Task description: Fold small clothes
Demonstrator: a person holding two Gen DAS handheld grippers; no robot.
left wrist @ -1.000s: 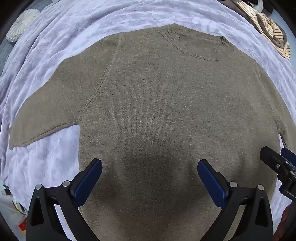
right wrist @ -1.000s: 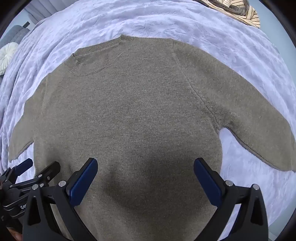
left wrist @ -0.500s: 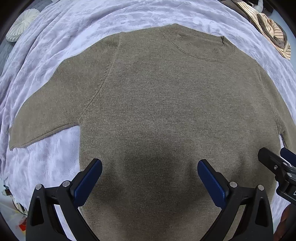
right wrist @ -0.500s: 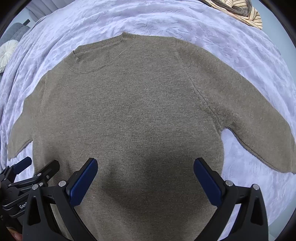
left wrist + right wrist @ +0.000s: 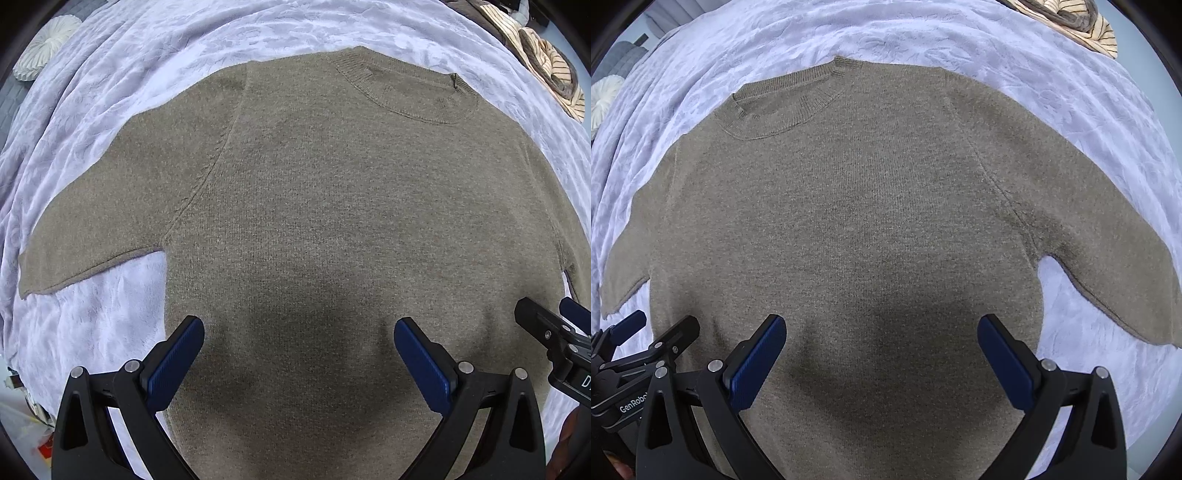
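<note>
Pale lilac plush blanket [image 5: 110, 325] with a soft leaf-like pattern covers the whole surface, which looks like a bed. Near its far left corner lies a round white pleated cushion [image 5: 46, 48], and at the far right corner there is a crumpled striped cloth [image 5: 546, 70] in cream and brown.

On the middle of the blanket lies the sweater [image 5: 332, 221], spread flat with its front up. It is a fine knit of olive-brown colour, with a ribbed round collar [image 5: 406, 92] pointing to the far edge of the blanket. The left sleeve [image 5: 99, 221] is short and stretches out toward the left edge; its seam runs diagonally from the collar to the armpit. In the right wrist view the right sleeve [image 5: 1108, 266] stretches out in the same way toward the right edge. The body of the sweater is smooth, almost without wrinkles, and its lower part goes under both tools.

The left gripper [image 5: 299, 354] hovers above the lower part of the sweater with its blue pads wide apart, and it holds nothing. The right gripper [image 5: 882, 350] is beside it, also spread wide and holding nothing.
</note>
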